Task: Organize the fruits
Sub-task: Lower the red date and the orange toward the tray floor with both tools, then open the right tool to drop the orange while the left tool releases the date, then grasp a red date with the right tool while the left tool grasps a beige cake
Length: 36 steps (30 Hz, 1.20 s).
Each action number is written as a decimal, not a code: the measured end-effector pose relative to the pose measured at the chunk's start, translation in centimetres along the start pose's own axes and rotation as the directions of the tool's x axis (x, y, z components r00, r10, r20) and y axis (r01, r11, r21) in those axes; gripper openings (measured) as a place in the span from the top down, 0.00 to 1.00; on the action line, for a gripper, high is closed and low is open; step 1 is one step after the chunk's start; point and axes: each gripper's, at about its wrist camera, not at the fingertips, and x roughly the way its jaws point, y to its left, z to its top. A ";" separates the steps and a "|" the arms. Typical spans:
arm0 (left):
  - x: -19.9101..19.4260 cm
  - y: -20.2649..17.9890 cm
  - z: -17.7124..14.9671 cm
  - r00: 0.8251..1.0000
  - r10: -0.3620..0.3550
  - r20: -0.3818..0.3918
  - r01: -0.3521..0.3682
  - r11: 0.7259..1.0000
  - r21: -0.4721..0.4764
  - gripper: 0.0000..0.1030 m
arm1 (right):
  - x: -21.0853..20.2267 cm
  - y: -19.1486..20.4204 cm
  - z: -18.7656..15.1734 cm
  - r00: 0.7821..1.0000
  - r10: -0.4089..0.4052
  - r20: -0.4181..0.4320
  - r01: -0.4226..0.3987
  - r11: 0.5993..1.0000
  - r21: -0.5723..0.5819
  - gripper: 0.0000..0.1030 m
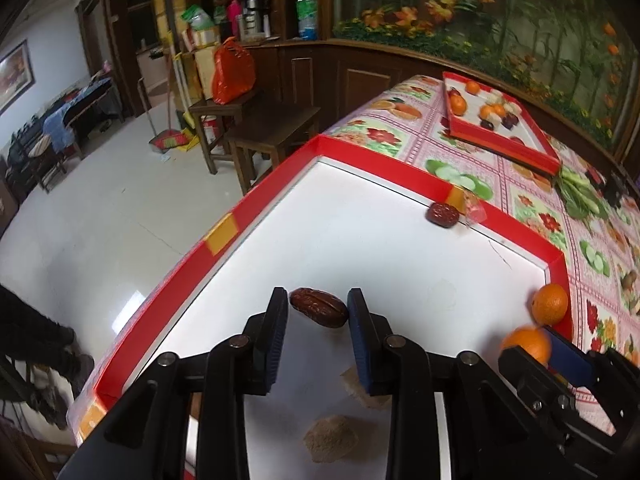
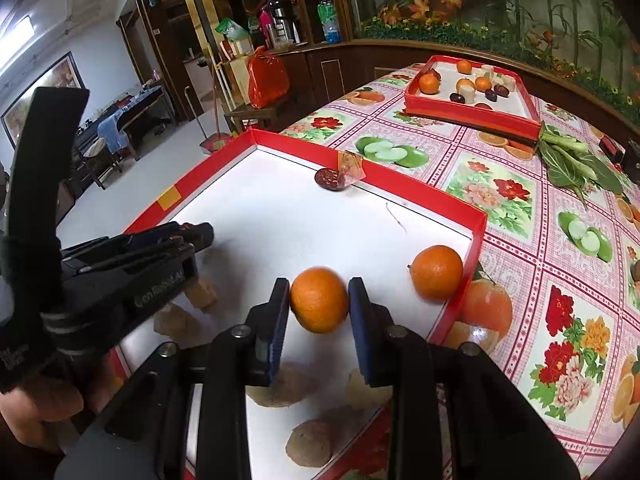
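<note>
My left gripper (image 1: 318, 312) sits low over the near tray (image 1: 256, 196), a shallow box with glossy red cardboard walls and a smooth white floor. Between its ribbed blue pads lies a wrinkled, dark brown red date (image 1: 319, 313), oblong and leathery. The right-hand pad touches the date's end, while the left pad looks a hair off it, so I cannot tell whether the fingers are clamped on the fruit or only bracketing it.

My right gripper (image 2: 319, 300) has its fingers pressed on a round mandarin (image 2: 319, 299) with dimpled orange peel, one pad against each side; the fruit looks slightly blurred and appears lifted off the tray floor. A second mandarin (image 2: 437, 273) rests in the near tray's right corner, touching the red wall. A second date (image 2: 327, 178) lies at the far wall beside a crumpled clear wrapper (image 2: 351, 171).

Below the grippers are rough, pale tan lumps (image 2: 309, 443) with a dusty, matte skin; I cannot tell what they are.

The far tray (image 2: 472, 116), same red and white, holds mandarins, dark dates and pale cut pieces. Both trays sit on a shiny tablecloth (image 2: 520, 240) printed with flowers and fruit. Leafy greens (image 2: 568, 160) lie just beyond the far tray's near corner.
</note>
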 end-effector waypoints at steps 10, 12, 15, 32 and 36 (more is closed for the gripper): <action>-4.5 -0.1 -1.4 0.998 0.004 0.064 -0.003 1.000 -0.007 0.19 | -5.8 -0.7 -1.3 0.996 -0.015 0.084 0.015 1.000 -0.004 0.15; -5.6 -0.6 -1.8 0.996 -0.011 0.086 0.013 1.000 -0.017 0.19 | -7.6 -1.8 -2.1 0.994 -0.024 0.104 0.024 1.000 0.000 0.11; -7.6 -2.7 -2.4 0.990 -0.047 0.134 0.047 0.999 -0.001 0.19 | -10.7 -4.6 -3.6 0.988 -0.059 0.144 0.056 0.998 0.026 0.10; -7.4 -23.1 -5.9 0.934 -0.351 0.066 0.308 0.885 0.348 0.19 | -13.8 -30.6 -6.8 0.899 -0.438 0.014 0.404 0.842 0.358 0.43; -6.9 -24.7 -5.6 0.933 -0.355 0.060 0.312 0.879 0.361 0.19 | -10.6 -31.8 -5.2 0.896 -0.444 -0.024 0.427 0.844 0.324 0.53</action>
